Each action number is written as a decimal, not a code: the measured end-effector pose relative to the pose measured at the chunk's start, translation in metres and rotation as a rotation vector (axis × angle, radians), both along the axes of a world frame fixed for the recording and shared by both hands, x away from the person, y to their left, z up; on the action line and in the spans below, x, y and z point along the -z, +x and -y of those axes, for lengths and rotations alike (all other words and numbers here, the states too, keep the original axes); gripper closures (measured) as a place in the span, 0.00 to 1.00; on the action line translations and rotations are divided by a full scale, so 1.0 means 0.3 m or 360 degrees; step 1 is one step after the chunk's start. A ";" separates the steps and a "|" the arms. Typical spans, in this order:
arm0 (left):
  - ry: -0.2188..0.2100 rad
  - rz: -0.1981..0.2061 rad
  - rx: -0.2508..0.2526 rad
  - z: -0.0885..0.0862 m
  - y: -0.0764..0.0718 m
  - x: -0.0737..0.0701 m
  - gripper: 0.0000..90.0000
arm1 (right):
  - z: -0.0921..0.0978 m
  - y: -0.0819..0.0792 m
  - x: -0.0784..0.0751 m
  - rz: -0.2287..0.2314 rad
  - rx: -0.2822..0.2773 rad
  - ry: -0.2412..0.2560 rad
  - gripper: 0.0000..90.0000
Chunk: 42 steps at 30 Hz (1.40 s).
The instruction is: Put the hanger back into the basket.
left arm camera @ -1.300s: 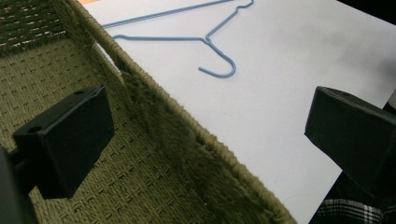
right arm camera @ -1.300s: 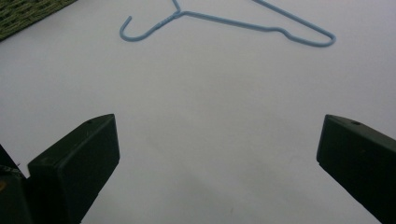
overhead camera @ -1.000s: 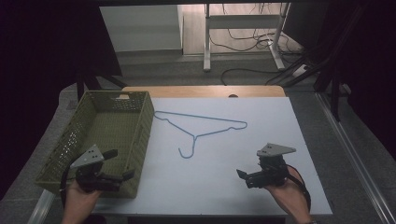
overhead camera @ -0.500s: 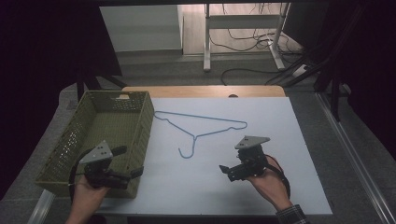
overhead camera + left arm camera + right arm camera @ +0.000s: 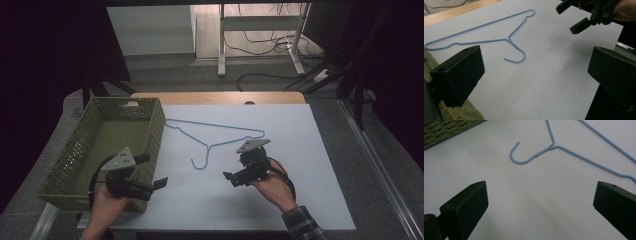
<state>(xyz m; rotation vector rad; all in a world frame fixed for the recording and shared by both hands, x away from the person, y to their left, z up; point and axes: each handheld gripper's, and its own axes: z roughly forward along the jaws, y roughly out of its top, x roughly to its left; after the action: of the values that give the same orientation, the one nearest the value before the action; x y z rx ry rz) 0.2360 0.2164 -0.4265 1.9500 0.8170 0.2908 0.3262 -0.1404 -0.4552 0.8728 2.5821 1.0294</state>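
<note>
Blue wire hanger point(image 5: 216, 141) flat on white sheet point(image 5: 310, 150), centre of table, hook end toward 6 o'clock, long bar across 12 o'clock side, shoulder tips at 9 and 3. Untouched, nothing gripping it. Right gripper point(image 5: 231, 179) held in right hand point(image 5: 272, 185) at approx 4 o'clock from hook, near but apart, jaws pointing toward 9 o'clock, spread wide, empty, hovering above sheet. In right gripper view, hanger hook point(image 5: 517, 155) at 12 o'clock ahead of the two black jaws, neck twist and both arms running off toward 1–3 o'clock; wide gap betw jaws, bare sheet below. Left gripper point(image 5: 161, 182) in left hand point(image 5: 107, 202) at 7 o'clock of table, over near corner of green woven basket point(image 5: 75, 155), jaws aimed toward 3 o'clock, also spread wide w/ nothing betw them. In left gripper view, hanger point(image 5: 506, 40) at 11–12 o'clock beyond jaws, hook curling toward camera; right gripper point(image 5: 574, 18) visible at 1 o'clock, jaws apart, above sheet. Basket at 9 o'clock of table, just beside sheet's left edge, well clear of hanger hook; hanger's left shoulder tip close to basket's far right corner, touching or not can't tell. Wooden table edge point(image 5: 215, 97) at 12 o'clock beyond sheet.
</note>
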 end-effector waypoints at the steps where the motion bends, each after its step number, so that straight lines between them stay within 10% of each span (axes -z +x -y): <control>1: -0.0003 -0.0002 0.0004 0.005 0.003 0.000 0.01 | -0.011 0.008 0.006 -0.0005 -0.0001 -0.0013 0.00; 9: 0.0007 -0.0037 0.0019 0.033 0.033 -0.001 0.01 | -0.097 0.058 0.046 -0.0079 -0.0043 -0.0019 0.02; 22: -0.0012 -0.0014 0.0032 0.094 0.058 -0.023 0.01 | -0.223 0.130 0.099 -0.0173 -0.0173 0.0003 0.39; 42: -0.0030 -0.0037 -0.0003 0.180 0.152 0.068 0.00 | -0.372 0.160 0.217 -0.0106 -0.0422 -0.0186 0.84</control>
<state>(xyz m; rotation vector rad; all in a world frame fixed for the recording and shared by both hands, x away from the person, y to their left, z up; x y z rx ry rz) 0.2817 0.1622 -0.4468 1.9385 0.8336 0.2614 0.3743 -0.0288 -0.5202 0.5561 2.8381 0.9148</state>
